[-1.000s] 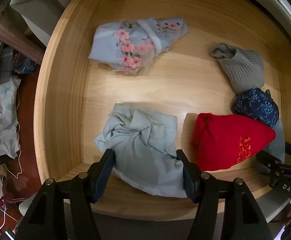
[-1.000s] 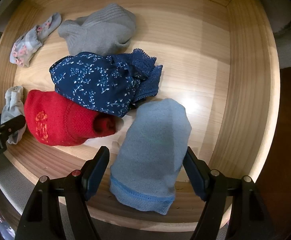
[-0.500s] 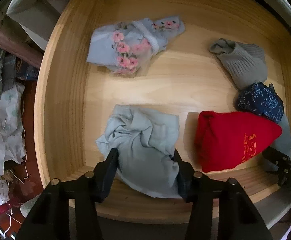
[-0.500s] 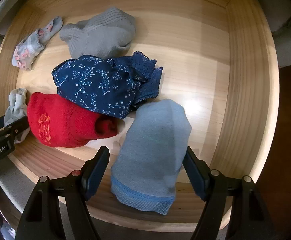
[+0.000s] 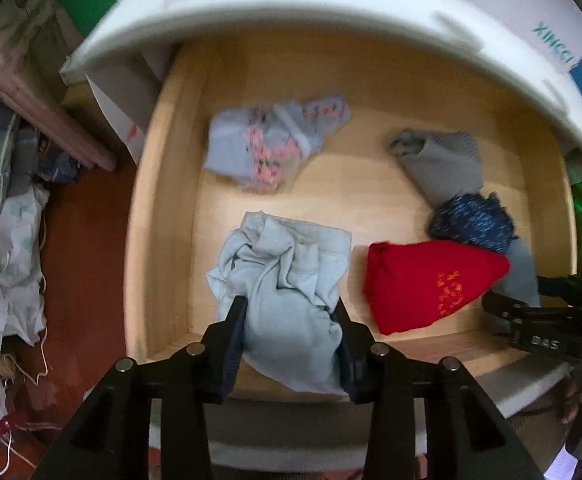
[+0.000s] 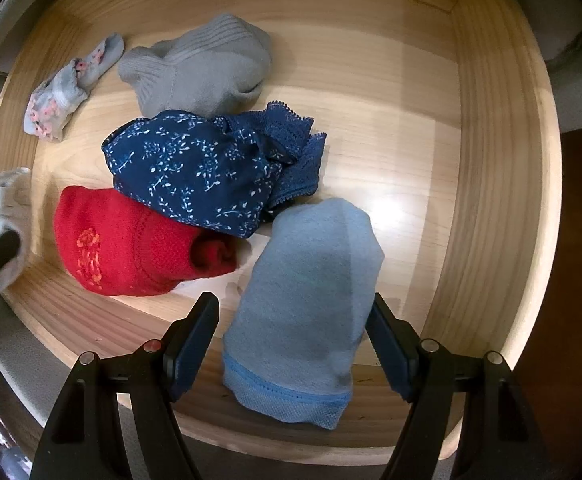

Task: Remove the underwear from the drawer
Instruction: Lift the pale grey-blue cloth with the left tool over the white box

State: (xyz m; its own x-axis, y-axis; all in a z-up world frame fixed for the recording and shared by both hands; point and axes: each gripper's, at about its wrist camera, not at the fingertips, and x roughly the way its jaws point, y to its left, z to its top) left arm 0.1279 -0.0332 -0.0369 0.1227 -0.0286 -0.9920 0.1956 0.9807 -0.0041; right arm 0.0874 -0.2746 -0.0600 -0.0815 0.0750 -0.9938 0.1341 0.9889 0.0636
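Observation:
My left gripper [image 5: 291, 336] points down into the wooden drawer [image 5: 159, 220]. Its jaws are closing, and the pads press on a crumpled pale grey-blue pair of underwear [image 5: 287, 276] bunched between them and lifted off the drawer floor. That cloth also shows at the left edge of the right wrist view [image 6: 3, 200]. My right gripper [image 6: 293, 340] stands open over a light blue pair with a brighter blue band [image 6: 307, 292], one finger on each side; a gap shows at the left pad.
In the drawer [image 6: 503, 200] lie a red piece [image 6: 131, 252], a navy floral lace pair [image 6: 203, 172], a grey ribbed piece [image 6: 203, 72] and a pale floral pair [image 5: 267, 148]. A white cabinet edge [image 5: 331, 12] overhangs the back. Cloth clutter [image 5: 3, 240] lies left of the drawer.
The left jaws have narrowed onto the pale grey-blue underwear, and the left gripper has risen with it; the drawer looks smaller. The right gripper has not moved.

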